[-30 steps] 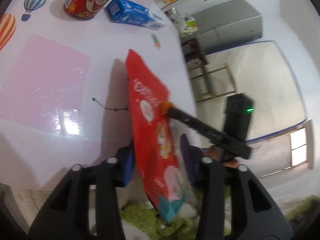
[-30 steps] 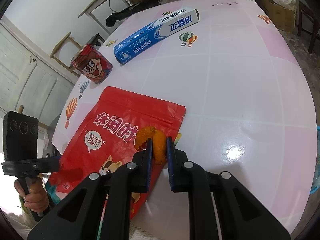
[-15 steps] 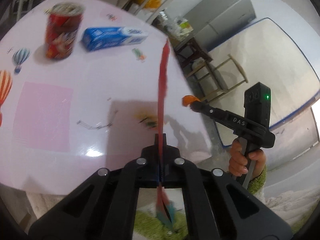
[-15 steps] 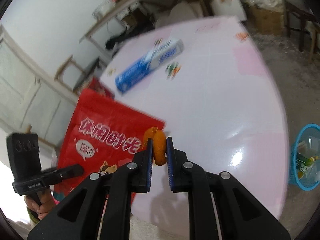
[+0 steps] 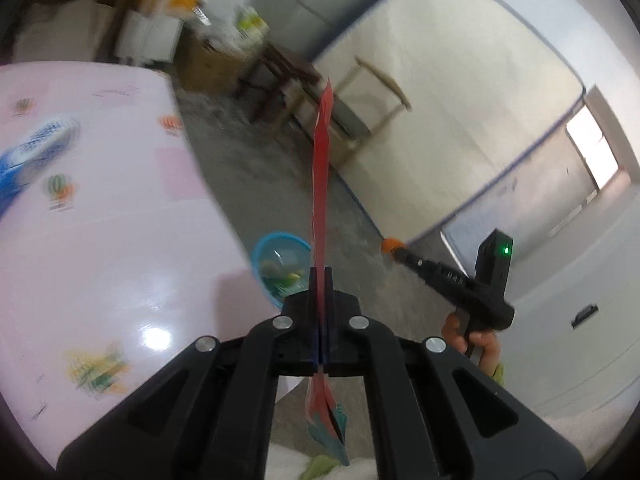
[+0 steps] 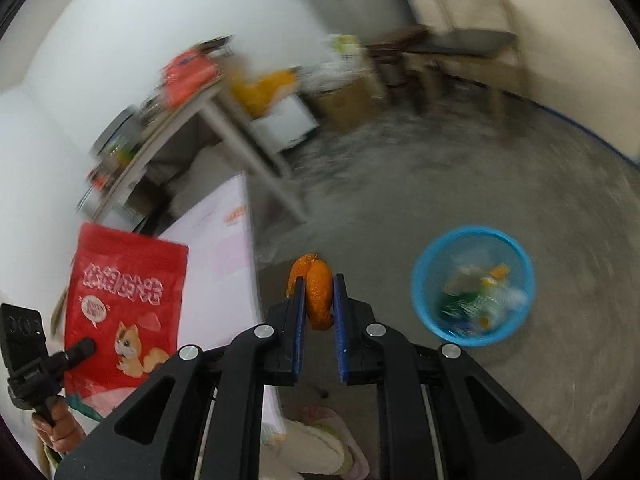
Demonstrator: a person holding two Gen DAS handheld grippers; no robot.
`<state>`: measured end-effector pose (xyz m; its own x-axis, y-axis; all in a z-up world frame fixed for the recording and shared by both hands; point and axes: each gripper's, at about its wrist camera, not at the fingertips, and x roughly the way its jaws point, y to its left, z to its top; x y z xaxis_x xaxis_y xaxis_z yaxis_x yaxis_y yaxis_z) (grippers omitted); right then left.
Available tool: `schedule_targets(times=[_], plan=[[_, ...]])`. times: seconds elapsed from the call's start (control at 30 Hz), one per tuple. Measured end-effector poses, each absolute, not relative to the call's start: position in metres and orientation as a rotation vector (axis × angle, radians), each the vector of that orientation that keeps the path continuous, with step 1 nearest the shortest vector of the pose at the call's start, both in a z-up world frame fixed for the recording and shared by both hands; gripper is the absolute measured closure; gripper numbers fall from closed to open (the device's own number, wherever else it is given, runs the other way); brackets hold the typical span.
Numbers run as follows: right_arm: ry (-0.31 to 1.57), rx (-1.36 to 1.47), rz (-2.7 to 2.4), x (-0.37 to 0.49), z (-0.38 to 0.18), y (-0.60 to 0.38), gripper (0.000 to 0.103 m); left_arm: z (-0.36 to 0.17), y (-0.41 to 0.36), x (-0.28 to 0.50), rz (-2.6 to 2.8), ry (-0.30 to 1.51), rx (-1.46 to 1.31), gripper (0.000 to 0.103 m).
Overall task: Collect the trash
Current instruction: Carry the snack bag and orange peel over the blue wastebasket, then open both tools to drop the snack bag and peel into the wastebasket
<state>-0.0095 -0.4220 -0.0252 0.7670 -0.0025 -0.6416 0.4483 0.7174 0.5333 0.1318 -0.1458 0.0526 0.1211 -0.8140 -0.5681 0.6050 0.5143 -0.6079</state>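
Jaws of the left gripper (image 5: 320, 276) are pressed fully together on a red snack bag (image 5: 320, 184), which stands edge-on between them, its top reaching away toward the far wall and its teal bottom corner hanging below the fingers. In the right wrist view the same bag (image 6: 124, 304) shows its printed face with a cartoon cat, held up at the left in front of the pink table (image 6: 224, 256).

The right gripper (image 6: 318, 300) is nearly closed, its blue pads pinching a piece of orange peel (image 6: 318, 294) that sticks out past the fingertips. In the left wrist view that gripper (image 5: 396, 250) sits to the right, with a hand (image 5: 478, 346) wrapped round its handle and the peel (image 5: 389, 244) showing as an orange tip.

A blue waste basket (image 6: 424, 280) stands on the grey floor to the right of the peel, with mixed rubbish already inside. From the left wrist it (image 5: 264, 246) lies just past the table edge (image 5: 224, 216), partly behind the bag. Both grippers hang above the floor, off the near-right side of the table. A blue box (image 5: 28, 160), blurred, lies on the table at far left.
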Motion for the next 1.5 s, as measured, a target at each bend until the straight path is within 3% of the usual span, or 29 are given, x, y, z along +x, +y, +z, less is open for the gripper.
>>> schedule_targets(times=[0.37,0.67,0.77,0.83,0.87,1.17,1.5], plan=[[0.703,0.969,-0.417,-0.071,-0.114,-0.484,0.09,-0.059,-0.379,0.173,-0.955,1.402,0.037,0.103],[0.707,1.068,-0.467,-0.102,-0.148,-0.512,0.09,-0.173,-0.467,0.204,-0.688,1.644,0.076,0.103],[0.705,1.088,-0.482,-0.11,-0.153,-0.518,0.09,-0.192,-0.471,0.217,-0.618,1.653,0.017,0.087],[0.708,1.092,-0.488,-0.112,-0.157,-0.52,0.09,-0.192,-0.468,0.215,-0.604,1.643,-0.017,0.071],[0.712,1.096,-0.489,-0.112,-0.159,-0.521,0.09,-0.187,-0.465,0.217,-0.608,1.624,-0.026,0.069],[0.772,1.081,-0.417,-0.075,-0.172,-0.516,0.089,-0.121,-0.438,0.225,-0.678,1.522,-0.106,0.068],[1.011,0.917,-0.326,0.055,-0.215,-0.525,0.087,0.01,-0.333,0.168,-0.912,1.232,0.023,0.042]])
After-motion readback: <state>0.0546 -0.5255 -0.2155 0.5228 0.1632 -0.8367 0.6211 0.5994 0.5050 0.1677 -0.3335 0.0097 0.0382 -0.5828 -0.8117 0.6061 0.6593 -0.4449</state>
